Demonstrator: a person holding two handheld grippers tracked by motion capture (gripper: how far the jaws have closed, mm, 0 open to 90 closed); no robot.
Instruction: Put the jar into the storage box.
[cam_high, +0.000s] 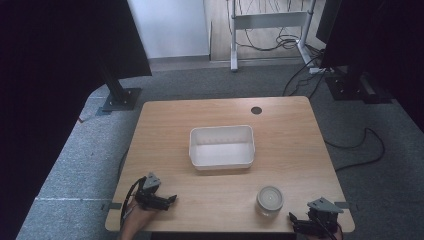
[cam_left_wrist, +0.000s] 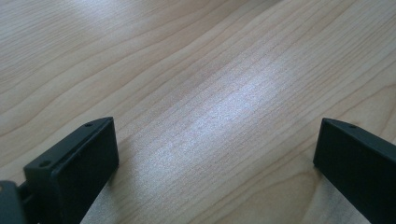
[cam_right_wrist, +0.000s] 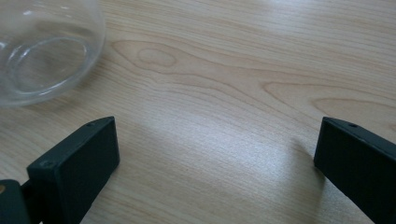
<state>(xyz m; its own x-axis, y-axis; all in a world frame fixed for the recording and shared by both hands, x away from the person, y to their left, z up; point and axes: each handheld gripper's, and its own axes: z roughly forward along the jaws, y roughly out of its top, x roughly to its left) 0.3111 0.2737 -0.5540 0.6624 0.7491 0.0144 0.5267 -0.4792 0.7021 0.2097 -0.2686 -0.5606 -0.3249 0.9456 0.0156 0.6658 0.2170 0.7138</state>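
A white rectangular bin (cam_high: 222, 146) stands empty in the middle of the wooden table (cam_high: 280, 125). A small clear glass jar (cam_high: 269, 199) with a white lid sits near the front right; its glass base (cam_right_wrist: 44, 51) shows at the upper left of the right gripper view. My left gripper (cam_high: 171, 200) rests at the front left edge, open, with bare wood between its jaws (cam_left_wrist: 217, 154). My right gripper (cam_high: 294, 220) lies at the front right corner, open, just right of the jar, nothing between its jaws (cam_right_wrist: 217, 154).
A dark round grommet hole (cam_high: 256, 110) sits near the table's far edge. Grey carpet surrounds the table. Black stand bases (cam_high: 120, 97) and cables (cam_high: 360, 150) lie on the floor to the left and right, with a white frame (cam_high: 270, 30) behind.
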